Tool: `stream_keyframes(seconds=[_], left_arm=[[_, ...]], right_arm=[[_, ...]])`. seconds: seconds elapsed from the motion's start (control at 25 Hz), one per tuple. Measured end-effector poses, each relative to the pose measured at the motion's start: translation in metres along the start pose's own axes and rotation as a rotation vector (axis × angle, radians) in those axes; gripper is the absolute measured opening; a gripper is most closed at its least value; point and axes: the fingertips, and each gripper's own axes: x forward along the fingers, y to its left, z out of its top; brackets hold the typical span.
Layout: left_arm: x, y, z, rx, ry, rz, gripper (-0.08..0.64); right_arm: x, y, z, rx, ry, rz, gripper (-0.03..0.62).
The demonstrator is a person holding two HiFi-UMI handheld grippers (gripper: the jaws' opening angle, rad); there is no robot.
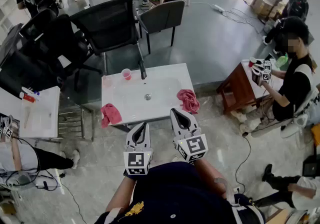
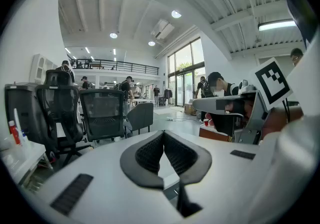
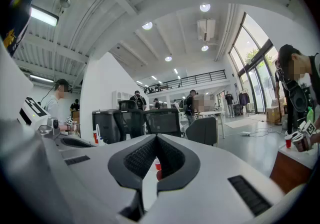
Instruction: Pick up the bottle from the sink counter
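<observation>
The white, smooth-topped table has a shallow rectangular basin moulded into it, with a round metal drain at its middle. A small red container with a pale rim stands on the back left part of the table. Whether it is a cup or the bottle cannot be told from here. Just beside it a dark slim upright post rises from the back rim. A crumpled pink cloth hangs over the table's near left corner, and a crumpled red cloth lies by the right edge.

The left gripper and the right gripper hover side by side at the table's near edge, clear of everything on it. Each has grey plastic shells with ribbed black rubber pads. On both, the pads are pressed together at the tips, with nothing pinched.
</observation>
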Motion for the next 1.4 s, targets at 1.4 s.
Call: stream_keyframes(seconds=[1.4], left_arm=[[-0.015, 0.003, 0.040, 0.078, -0.072, -0.115, 0.018]], right_arm=[[-0.036, -0.001, 0.029, -0.007, -0.027, -0.108, 0.026]])
